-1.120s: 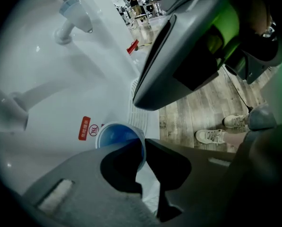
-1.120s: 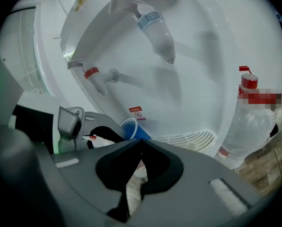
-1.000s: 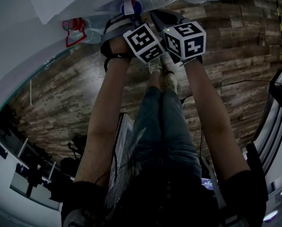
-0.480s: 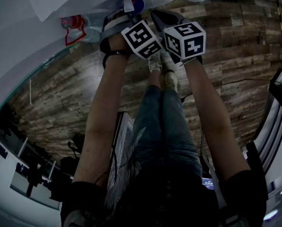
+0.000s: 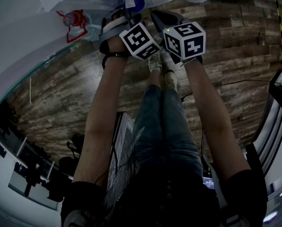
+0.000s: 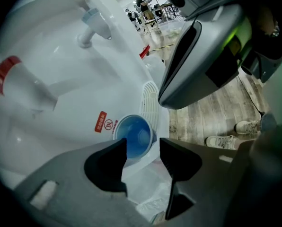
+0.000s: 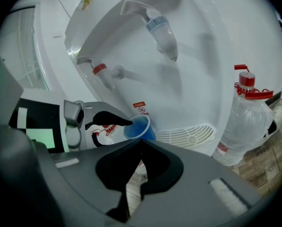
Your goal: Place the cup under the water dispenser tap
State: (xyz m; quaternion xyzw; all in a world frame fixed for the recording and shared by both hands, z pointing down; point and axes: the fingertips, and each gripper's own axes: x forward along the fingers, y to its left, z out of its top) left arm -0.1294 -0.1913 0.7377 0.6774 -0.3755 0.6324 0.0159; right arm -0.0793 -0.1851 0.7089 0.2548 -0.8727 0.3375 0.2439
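Observation:
A blue cup [image 6: 134,136] stands upright on the white dispenser's drip tray [image 6: 150,100], below the blue tap [image 6: 96,25] and the red tap [image 6: 8,70]; which tap it sits under I cannot tell. My left gripper [image 6: 143,146] is just short of the cup. Its jaws are opening, and the pads do not press on the cup. The right gripper view shows the cup [image 7: 140,126] with a left finger [image 7: 108,119] beside it. My right gripper [image 7: 140,142] hangs shut and empty, back from the tray. The cup [image 5: 138,3] is at the top of the head view.
A large plastic water bottle [image 7: 247,122] with a red cap stands on the wooden floor beside the dispenser. Crumpled clear plastic [image 6: 145,193] lies under the tray. The person's shoes [image 6: 226,141] are close to the dispenser base.
The left gripper's marker cube has shifted slightly up and left and tilted a little. More of the blue cup shows beyond it. The right gripper has stayed still.

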